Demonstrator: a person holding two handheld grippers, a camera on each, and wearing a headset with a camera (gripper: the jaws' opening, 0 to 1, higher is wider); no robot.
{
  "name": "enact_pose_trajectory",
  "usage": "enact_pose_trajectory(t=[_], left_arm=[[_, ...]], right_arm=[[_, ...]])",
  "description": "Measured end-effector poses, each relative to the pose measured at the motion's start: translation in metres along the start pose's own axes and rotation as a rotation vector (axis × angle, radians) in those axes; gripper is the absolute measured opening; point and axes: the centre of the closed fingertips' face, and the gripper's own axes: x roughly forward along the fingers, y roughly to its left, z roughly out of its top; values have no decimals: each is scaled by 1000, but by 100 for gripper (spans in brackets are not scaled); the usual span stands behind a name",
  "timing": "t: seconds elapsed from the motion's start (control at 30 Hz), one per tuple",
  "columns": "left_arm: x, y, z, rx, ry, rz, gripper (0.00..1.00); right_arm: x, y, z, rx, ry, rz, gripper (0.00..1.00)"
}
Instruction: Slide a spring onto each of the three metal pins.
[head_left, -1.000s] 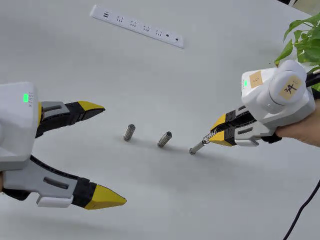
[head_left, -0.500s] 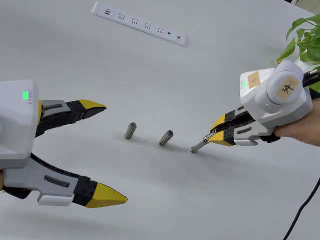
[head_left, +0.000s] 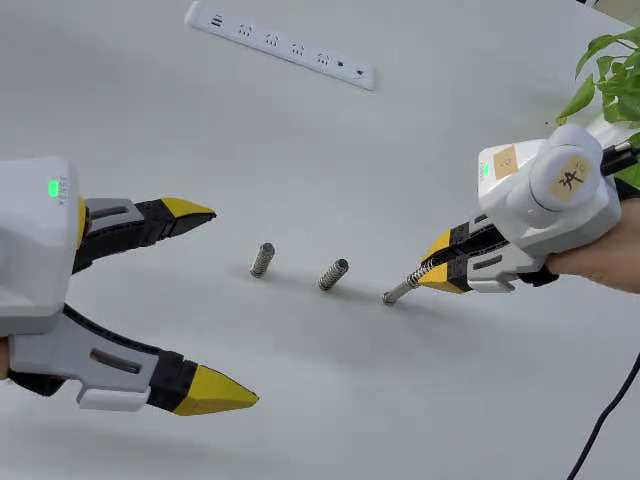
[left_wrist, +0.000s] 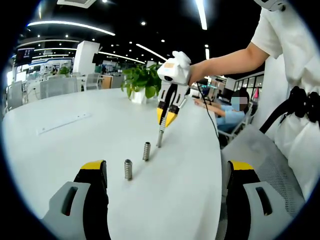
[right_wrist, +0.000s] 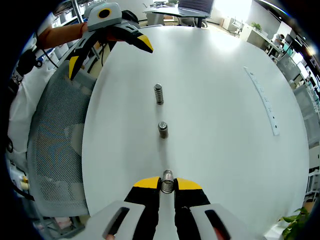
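Pinching a shiny coiled spring (head_left: 416, 274) on its pin (head_left: 395, 293), the right gripper (head_left: 432, 271) has a scribbled tan sticker (head_left: 568, 178); left gripper (head_left: 234, 305) gapes wide.

A white bench (head_left: 400, 150) carries a power strip (head_left: 280, 45); a leafy plant (left_wrist: 142, 80) stands at its edge. Ceiling light strips (left_wrist: 201, 15) glow overhead; a grey mesh chair (right_wrist: 55, 150) stands beside.

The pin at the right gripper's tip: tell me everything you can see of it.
The pin is a slim, silvery metal rod with a slightly wider lower end, which appears to rest on the white table. It is tilted, not upright. Its upper part runs into a coil spring, which the yellow-tipped jaws of the right gripper pinch; the pin's top is hidden there. It stands apart from the neighbouring pin, which wears a spring.
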Motion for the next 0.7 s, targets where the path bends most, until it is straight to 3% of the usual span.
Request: enact_pose_trajectory(t=[0.7], left_arm=[[-2, 1, -5, -8, 9, -4, 98]], right_arm=[[28, -1, -7, -1, 7, 19, 6]])
